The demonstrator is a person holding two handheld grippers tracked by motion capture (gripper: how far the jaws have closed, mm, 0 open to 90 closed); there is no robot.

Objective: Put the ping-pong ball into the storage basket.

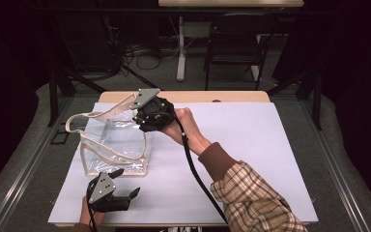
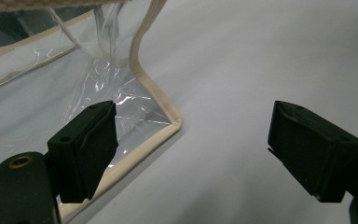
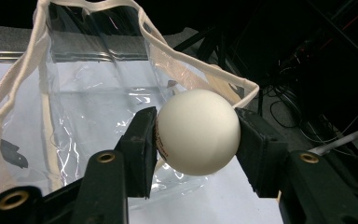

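I see a white ball (image 3: 198, 132) w/ faint red print, a clear plastic bag (image 1: 118, 142) w/ cream trim, a pale lavender table cover (image 1: 251, 145), black grippers, and a brown cuff on a tan plaid sleeve (image 1: 251, 195).

White sheet (image 1: 251, 145) covering the table (image 1: 232, 96), dark chair (image 1: 234, 46) beyond, cables (image 1: 145, 58) on the floor

Bright table (image 1: 251, 145), dark surroundings, plastic glare (soft focus)
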